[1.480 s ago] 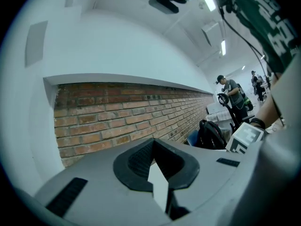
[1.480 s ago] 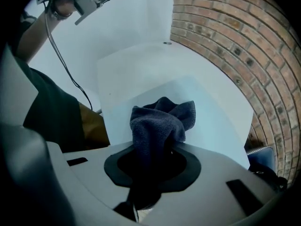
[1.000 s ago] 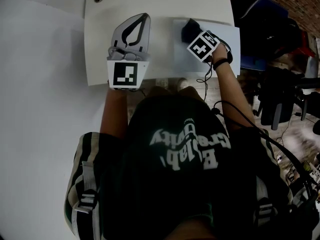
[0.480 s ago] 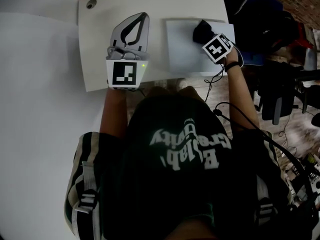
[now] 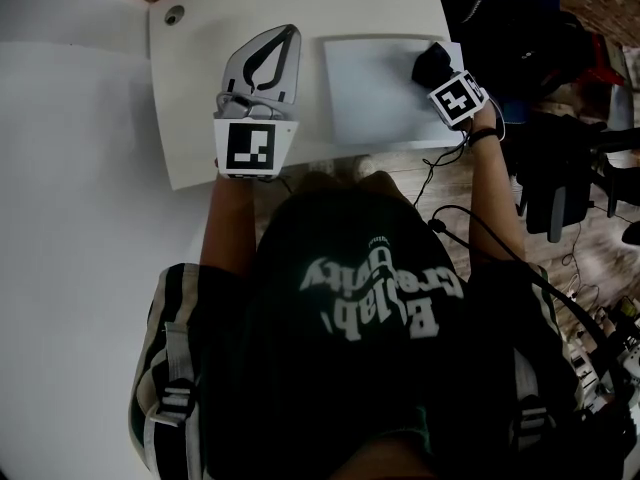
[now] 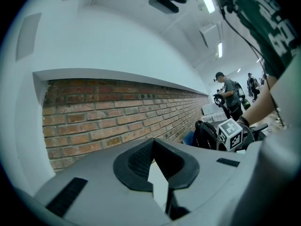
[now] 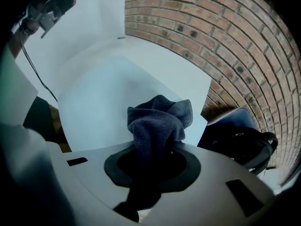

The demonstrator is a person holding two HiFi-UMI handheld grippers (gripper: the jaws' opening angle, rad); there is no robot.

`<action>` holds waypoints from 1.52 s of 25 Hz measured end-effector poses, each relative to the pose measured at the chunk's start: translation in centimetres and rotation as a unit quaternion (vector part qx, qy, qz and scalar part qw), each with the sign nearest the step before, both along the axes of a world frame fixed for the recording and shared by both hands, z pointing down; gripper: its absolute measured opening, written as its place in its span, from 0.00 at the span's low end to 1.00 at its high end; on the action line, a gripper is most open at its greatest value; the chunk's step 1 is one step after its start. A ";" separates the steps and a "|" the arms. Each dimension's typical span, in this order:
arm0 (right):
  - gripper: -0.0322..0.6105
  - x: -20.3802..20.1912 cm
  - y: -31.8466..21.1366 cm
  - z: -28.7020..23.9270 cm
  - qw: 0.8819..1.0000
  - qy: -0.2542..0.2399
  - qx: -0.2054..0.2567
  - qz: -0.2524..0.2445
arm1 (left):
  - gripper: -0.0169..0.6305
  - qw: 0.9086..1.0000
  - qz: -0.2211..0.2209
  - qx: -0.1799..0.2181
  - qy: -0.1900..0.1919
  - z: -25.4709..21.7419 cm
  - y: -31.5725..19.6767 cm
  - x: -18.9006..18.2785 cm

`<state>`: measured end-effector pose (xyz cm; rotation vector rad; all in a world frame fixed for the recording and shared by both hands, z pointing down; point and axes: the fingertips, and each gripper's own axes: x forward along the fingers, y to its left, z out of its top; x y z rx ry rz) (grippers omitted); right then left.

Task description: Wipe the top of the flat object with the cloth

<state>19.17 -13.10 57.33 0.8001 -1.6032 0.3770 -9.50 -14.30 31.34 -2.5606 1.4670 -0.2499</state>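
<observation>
On table, right half: board, pale, flat, top face up.

Tool: cloth, dark terry, bunched. It sits on the board's far right corner, pressed down from above.

Holder: right gripper, jaws clenched on the cloth, which bulges forward past the tips (fabric meets the board, so no hard part scrapes it). The gripper is held low and slanted, presumably to put weight on the surface through a stroke.

Idle: left gripper, jaws closed on nothing, tips meeting. It lies along bare table near the board's left edge and apart from it, likely placed there to clear the wiping path.

Judgement: wiping is under way at the right edge, and most of the top lies to the cloth's left.
</observation>
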 end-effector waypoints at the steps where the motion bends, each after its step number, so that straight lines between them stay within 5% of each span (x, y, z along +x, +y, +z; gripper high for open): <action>1: 0.15 -0.1 0.3 0.0 1.000 0.003 -0.004 -0.005 | 0.02 1.000 0.000 -0.001 0.000 0.0 0.1 0.0; 11: 0.15 -1.8 4.7 0.1 0.996 0.013 -0.081 -0.048 | 0.02 1.000 -0.005 -0.003 0.006 0.0 0.6 -0.9; 26: 0.15 -12.9 4.7 0.6 0.987 -0.030 -0.069 -0.139 | 0.02 1.000 -0.013 -0.004 0.010 0.6 0.1 -1.8; 35: 0.15 -13.1 4.7 0.4 0.987 -0.047 -0.071 -0.135 | 0.02 1.000 -0.016 -0.009 0.010 0.7 -0.1 -2.2; 38: 0.15 -14.0 3.2 -0.4 0.990 -0.054 -0.037 -0.128 | 0.02 1.000 -0.015 -0.008 0.013 0.8 -0.1 -2.1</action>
